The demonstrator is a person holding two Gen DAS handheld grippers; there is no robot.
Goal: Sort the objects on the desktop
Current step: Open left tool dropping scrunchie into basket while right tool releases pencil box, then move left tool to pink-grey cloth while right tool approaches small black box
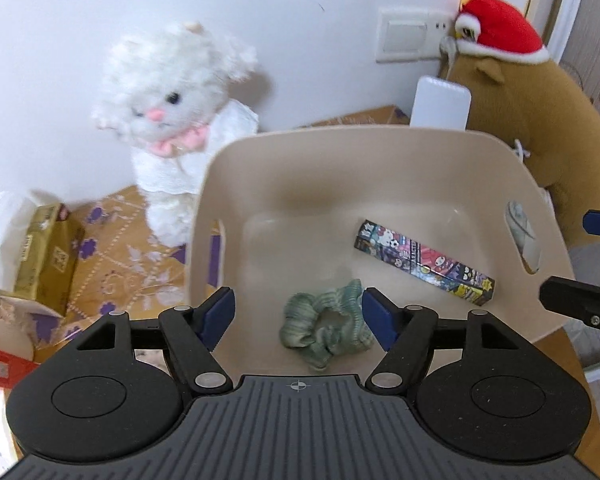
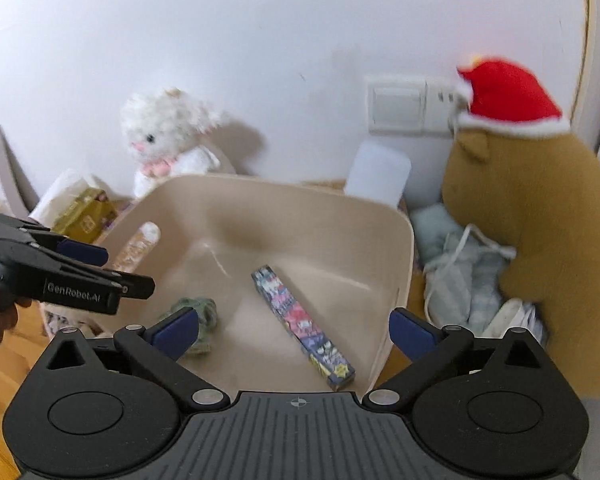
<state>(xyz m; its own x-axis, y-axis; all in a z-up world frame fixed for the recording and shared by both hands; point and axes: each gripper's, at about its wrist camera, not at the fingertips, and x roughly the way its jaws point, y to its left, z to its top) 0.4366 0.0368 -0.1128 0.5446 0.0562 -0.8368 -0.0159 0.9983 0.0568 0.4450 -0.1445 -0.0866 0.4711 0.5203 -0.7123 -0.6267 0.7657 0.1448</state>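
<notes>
- Jaws of my left gripper (image 1: 298, 316) stand apart over the beige bin (image 1: 380, 152), pressing on nothing; the green scrunchie (image 1: 324, 320) lies loose on the bin floor between them, and the patterned box (image 1: 424, 268) rests toward the bin's right wall.
- Outside the bin, a white plush cat (image 1: 172, 120), a gold carton (image 1: 44, 252) and a brown plush in a red hat (image 1: 540, 120) remain, so I judge the sorting only partly done.
- From my right wrist, my right gripper (image 2: 292, 332) is likewise spread wide and empty above the bin's near edge, with the patterned box lying below it.
- Pale cloth (image 2: 460, 264) lies heaped just beside the bin's right wall, unsorted.
</notes>
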